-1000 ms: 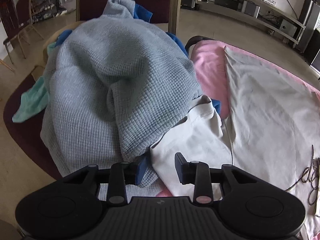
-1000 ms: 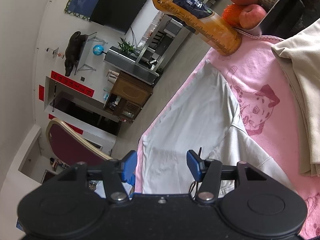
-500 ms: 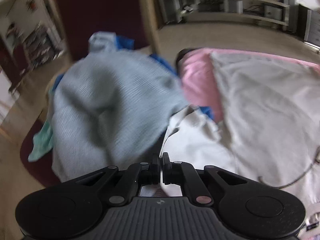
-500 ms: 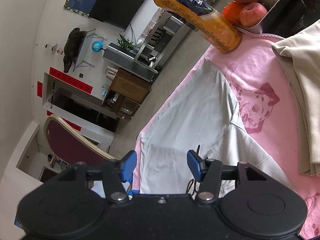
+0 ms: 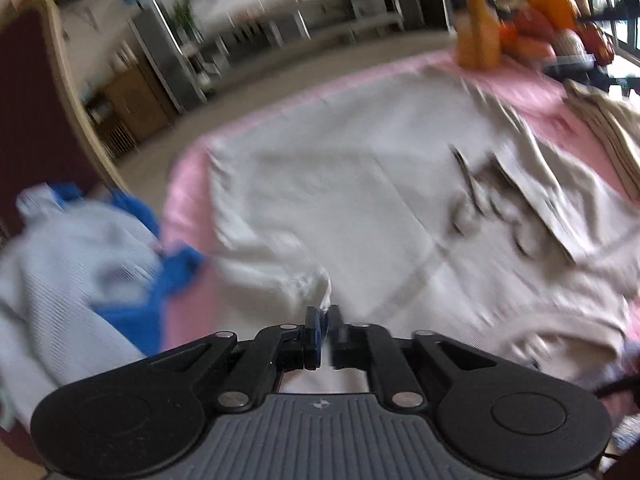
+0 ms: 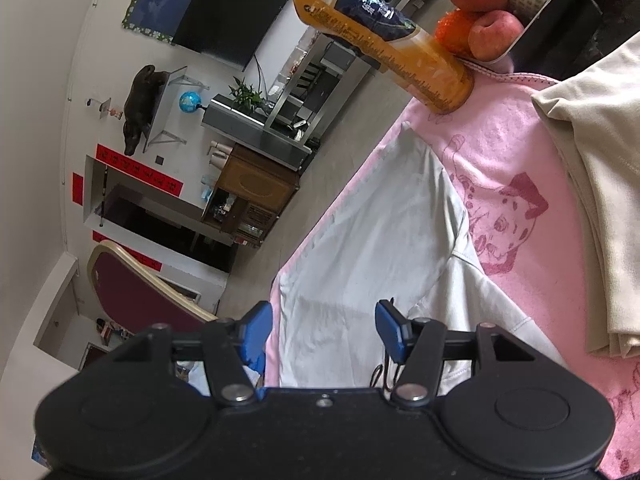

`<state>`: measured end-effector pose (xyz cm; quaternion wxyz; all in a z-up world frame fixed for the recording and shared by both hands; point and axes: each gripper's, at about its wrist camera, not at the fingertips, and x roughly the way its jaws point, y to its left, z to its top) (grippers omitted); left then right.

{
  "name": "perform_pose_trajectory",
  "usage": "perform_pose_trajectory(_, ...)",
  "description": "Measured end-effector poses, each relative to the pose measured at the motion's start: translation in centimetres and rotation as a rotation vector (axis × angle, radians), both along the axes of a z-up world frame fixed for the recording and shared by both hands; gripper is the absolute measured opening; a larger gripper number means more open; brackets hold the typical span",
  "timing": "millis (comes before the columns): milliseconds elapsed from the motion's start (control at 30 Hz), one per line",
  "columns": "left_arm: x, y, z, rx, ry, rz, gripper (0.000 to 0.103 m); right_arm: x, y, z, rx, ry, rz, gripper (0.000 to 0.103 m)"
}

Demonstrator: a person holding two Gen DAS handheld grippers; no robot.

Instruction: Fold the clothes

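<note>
the left tongs (image 5: 325, 322) are seen at the lower centre of the blurred left wrist view, angled steeply down toward the desk (image 5: 182, 184), which is covered by a pink towel. the jaws are nearly together and are opening; a bunched corner of the white garment (image 5: 360, 200) is seen between the pads, and whether it is pressed there cannot be told through the blur. the garment is spread across the middle of that frame over the pink towel, with the gathered fold (image 5: 296, 280) lying just above the fingertips. dark marks are seen on the garment at the right of the frame. a pile of grey knit clothing (image 5: 60, 264) with blue fabric (image 5: 172, 276) is seen at the left edge, beside a dark red chair (image 5: 32, 92).

the right tongs (image 6: 323, 326) are held at the lower centre of the right wrist view, pointed shallowly downward, with the whole frame rolled to one side. the blue pads (image 6: 390, 330) are spread apart and nothing is gripped between them. the white garment (image 6: 380, 240) is seen beyond and between the fingers, laid flat on the pink towel (image 6: 520, 152). a folded beige stack (image 6: 600, 168) is located at the right edge. an orange drink bottle (image 6: 384, 36) is placed at the upper centre, just beside a tray of fruit (image 6: 504, 12) at the upper right.
</note>
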<state>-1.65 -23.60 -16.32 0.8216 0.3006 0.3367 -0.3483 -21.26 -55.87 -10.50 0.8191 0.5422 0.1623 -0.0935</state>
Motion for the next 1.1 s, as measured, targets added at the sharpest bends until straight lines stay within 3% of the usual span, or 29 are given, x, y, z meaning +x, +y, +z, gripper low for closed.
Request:
perform_pose_trajectory(100, -0.2, 0.8, -1.0, -0.028, 0.120, 0.022, 0.029, -0.3, -0.4, 0.0, 0.003, 0.001, -0.010, 0.057)
perform_pose_trajectory(233, 1.3, 4.0, 1.4, -0.103, 0.129, 0.089, 0.030, -0.9, -1.1, 0.0, 0.010, 0.011, -0.027, 0.058)
perform_pose_trajectory(300, 3.5, 5.8, 2.4, -0.144, 0.124, 0.174, 0.030, -0.8, -1.2, -0.2, 0.010, 0.039, -0.021, 0.058)
perform_pose_trajectory(333, 4.7, 6.7, 2.9, -0.163, 0.122, 0.221, 0.030, -0.7, -1.3, -0.3, 0.009, 0.053, -0.017, 0.058)
perform_pose_trajectory(400, 7.6, 8.0, 2.7, -0.189, 0.152, 0.333, 0.016, -0.1, -1.1, -0.4, -0.019, 0.115, -0.009, 0.058)
perform_pose_trajectory(433, 9.1, 8.5, 2.5, -0.201, 0.172, 0.392, 0.014, 0.2, -1.0, -0.5, -0.044, 0.154, -0.009, 0.057)
perform_pose_trajectory(500, 11.2, 8.9, 1.9, -0.224, 0.222, 0.450, 0.011, 1.1, -0.6, -0.6, -0.108, 0.232, -0.001, 0.044)
perform_pose_trajectory(567, 12.2, 8.4, 1.3, -0.235, 0.256, 0.457, 0.011, 2.4, 0.2, -0.6, -0.205, 0.319, 0.030, 0.034)
perform_pose_trajectory(733, 13.5, 5.0, 0.3, -0.199, 0.254, 0.391, 0.012, 4.5, 1.7, -1.3, -0.324, 0.443, 0.098, 0.033)
perform_pose_trajectory(867, 15.4, 2.6, -2.1, -0.123, 0.260, 0.405, 0.011, 4.2, 1.5, -1.4, -0.321, 0.425, 0.077, 0.034)
perform_pose_trajectory(967, 15.4, 1.5, -2.3, -0.090, 0.220, 0.381, 0.009, 4.1, 1.2, -1.5, -0.314, 0.432, 0.069, 0.034)
perform_pose_trajectory(1100, 15.9, 1.0, -0.9, -0.140, 0.198, 0.357, 0.012, 4.4, 1.1, -1.5, -0.309, 0.433, 0.059, 0.034)
